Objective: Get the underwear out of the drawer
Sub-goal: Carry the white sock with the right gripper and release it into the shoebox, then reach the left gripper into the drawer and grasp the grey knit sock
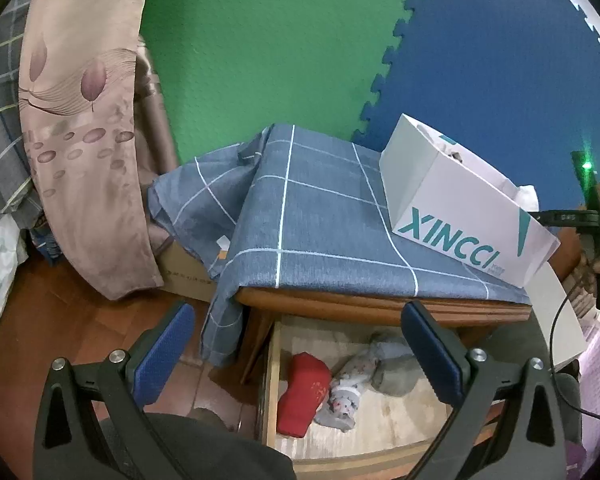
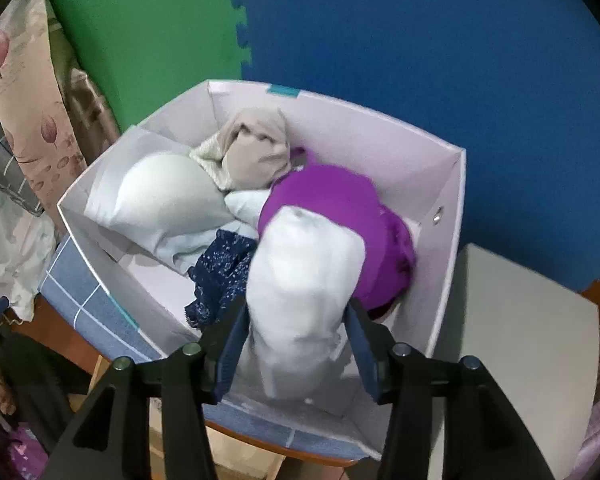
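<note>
The white box (image 1: 456,204) sitting on the blue checked cloth (image 1: 320,220) is showing the teal word "XINCCI" on its side in the left wrist view. Smaller print beneath it is staying too tiny to read.

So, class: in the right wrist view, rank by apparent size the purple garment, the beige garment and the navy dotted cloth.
1. Purple garment
2. Beige garment
3. Navy dotted cloth, close to the beige; partly hidden, so unsure.
</note>
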A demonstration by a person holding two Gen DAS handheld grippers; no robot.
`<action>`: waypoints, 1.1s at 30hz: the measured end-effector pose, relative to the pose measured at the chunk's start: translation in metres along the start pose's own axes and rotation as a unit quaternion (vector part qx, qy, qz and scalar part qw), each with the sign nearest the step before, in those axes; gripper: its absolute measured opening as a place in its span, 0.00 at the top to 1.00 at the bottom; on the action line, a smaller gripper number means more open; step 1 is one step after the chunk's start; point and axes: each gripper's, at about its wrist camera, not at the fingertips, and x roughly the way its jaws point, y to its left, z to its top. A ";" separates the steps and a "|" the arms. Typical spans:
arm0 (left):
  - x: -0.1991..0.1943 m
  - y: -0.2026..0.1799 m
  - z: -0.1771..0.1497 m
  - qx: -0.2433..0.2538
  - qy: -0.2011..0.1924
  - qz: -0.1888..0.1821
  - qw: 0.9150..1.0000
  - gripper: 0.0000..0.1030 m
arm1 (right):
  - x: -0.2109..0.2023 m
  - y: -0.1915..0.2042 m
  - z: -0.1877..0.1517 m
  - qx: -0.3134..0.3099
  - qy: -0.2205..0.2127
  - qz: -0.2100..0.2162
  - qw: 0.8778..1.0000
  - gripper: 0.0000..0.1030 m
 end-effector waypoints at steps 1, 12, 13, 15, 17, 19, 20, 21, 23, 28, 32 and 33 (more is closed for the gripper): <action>0.000 -0.001 0.000 0.001 0.001 0.001 1.000 0.01 | -0.006 -0.001 -0.003 0.001 -0.013 0.002 1.000 0.51; 0.008 -0.018 -0.004 0.052 0.020 0.003 0.998 0.01 | -0.089 -0.021 -0.102 0.036 -0.182 -0.017 0.983 0.46; 0.010 -0.021 -0.005 0.060 0.025 -0.001 0.998 0.01 | -0.090 -0.027 -0.118 0.048 -0.188 -0.022 0.981 0.46; 0.016 -0.029 -0.008 0.077 0.040 -0.005 0.996 0.01 | -0.090 -0.038 -0.143 0.072 -0.193 -0.028 0.978 0.46; 0.021 -0.039 -0.012 0.099 0.056 -0.008 0.994 0.01 | -0.083 -0.047 -0.163 0.087 -0.187 -0.045 0.978 0.46; 0.029 -0.055 -0.021 0.137 0.079 -0.009 0.987 0.01 | -0.076 -0.053 -0.180 0.096 -0.179 -0.056 0.977 0.46; 0.032 -0.063 -0.026 0.156 0.088 -0.006 0.984 0.01 | -0.073 -0.054 -0.186 0.099 -0.176 -0.057 0.978 0.46; 0.035 -0.070 -0.030 0.173 0.095 -0.003 0.980 0.01 | -0.070 -0.055 -0.193 0.100 -0.175 -0.061 0.978 0.46; 0.041 -0.087 -0.042 0.211 0.111 0.003 0.971 0.01 | -0.070 -0.053 -0.202 0.099 -0.177 -0.068 0.977 0.46; 0.056 -0.109 -0.064 0.247 0.147 -0.004 0.958 0.01 | -0.081 -0.050 -0.212 0.092 -0.204 -0.067 0.972 0.45; 0.070 -0.120 -0.076 0.260 0.180 -0.002 0.949 0.01 | -0.085 -0.050 -0.219 0.101 -0.207 -0.065 0.971 0.42; 0.074 -0.124 -0.079 0.262 0.189 -0.005 0.946 0.01 | -0.087 -0.051 -0.221 0.103 -0.213 -0.065 0.970 0.39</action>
